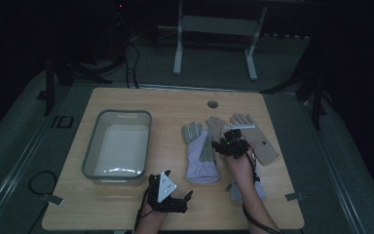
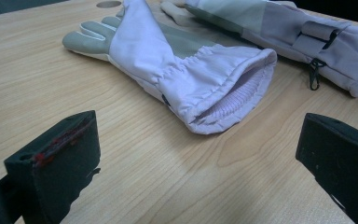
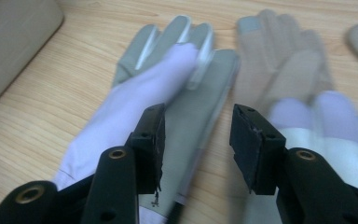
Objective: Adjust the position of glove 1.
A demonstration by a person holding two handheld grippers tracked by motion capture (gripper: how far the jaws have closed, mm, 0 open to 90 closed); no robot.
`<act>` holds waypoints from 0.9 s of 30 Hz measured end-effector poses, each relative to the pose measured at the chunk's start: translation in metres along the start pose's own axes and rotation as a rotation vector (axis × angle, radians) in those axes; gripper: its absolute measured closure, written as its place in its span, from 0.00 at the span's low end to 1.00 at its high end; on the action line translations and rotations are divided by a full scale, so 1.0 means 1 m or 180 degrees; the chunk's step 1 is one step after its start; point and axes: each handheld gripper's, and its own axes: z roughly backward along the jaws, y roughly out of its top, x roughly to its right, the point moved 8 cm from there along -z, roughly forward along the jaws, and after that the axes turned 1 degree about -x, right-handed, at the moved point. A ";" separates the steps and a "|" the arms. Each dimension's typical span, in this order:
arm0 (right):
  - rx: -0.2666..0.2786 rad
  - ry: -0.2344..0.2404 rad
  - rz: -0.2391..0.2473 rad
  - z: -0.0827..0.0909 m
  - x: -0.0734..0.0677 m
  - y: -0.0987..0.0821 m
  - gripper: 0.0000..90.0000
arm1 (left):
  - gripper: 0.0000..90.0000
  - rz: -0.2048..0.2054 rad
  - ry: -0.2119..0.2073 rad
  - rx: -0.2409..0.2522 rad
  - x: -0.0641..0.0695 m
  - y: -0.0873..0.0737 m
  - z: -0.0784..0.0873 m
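Hovering over the lilac glove (image 3: 168, 93) at the table's (image 1: 126, 214) three o'clock, the right gripper (image 3: 198, 140) is held half open and empty, seemingly for regrasping.

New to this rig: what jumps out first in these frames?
The lilac-and-grey glove lies flat mid-table with its fingers pointing away from the person, and more gloves lie just to its right. The right gripper hovers between them, jaws open with nothing between them. A grey plastic bin stands at the left, and the left gripper rests open near the front edge.
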 end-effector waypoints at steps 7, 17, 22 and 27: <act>-0.0085 -0.0087 0.0154 0.014 0.027 -0.010 0.56 | 0.00 -0.0006 0.0000 -0.0020 0.000 0.000 0.000; -0.0234 -0.0071 0.0695 0.042 0.056 -0.024 0.56 | 0.00 -0.0006 0.0010 -0.0023 0.000 0.000 0.000; -0.0288 -0.0004 0.0804 0.052 0.070 -0.041 0.55 | 0.00 0.0003 0.0013 -0.0023 0.000 0.000 0.000; -0.0260 0.0054 0.0746 0.062 0.082 -0.058 0.55 | 0.00 0.0001 0.0039 -0.0020 -0.001 0.000 0.000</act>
